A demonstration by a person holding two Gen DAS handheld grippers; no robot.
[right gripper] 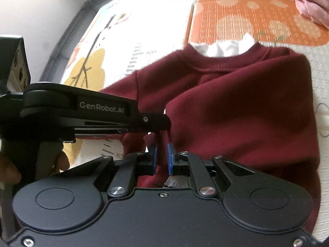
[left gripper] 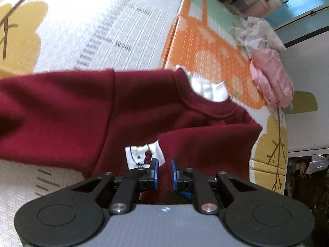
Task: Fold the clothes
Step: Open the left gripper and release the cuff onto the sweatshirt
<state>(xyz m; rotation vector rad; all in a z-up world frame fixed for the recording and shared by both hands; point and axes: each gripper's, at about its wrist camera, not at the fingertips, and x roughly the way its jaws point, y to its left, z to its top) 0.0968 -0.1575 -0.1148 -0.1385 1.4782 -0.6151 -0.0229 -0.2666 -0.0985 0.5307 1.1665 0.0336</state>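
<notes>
One dark red sweatshirt [right gripper: 236,103] lies flat on the play mat [right gripper: 257,26], its collar pointing away from the person and its long axis running collar to hem. I think the folded sleeve should be laid straight and smoothed. The left gripper [left gripper: 163,169] and the right gripper [right gripper: 161,155] both hover over the cloth with jaws nearly closed, and I cannot tell if they pinch fabric.

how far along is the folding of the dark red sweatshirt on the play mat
About midway. Done: one sleeve of the dark red sweatshirt with white ruffled collar already lies folded across its chest. In hand: the left gripper and right gripper sit nearly closed at its lower part; grip unclear. Left: the other sleeve still stretches out, and the crumpled pink garment waits.
</notes>
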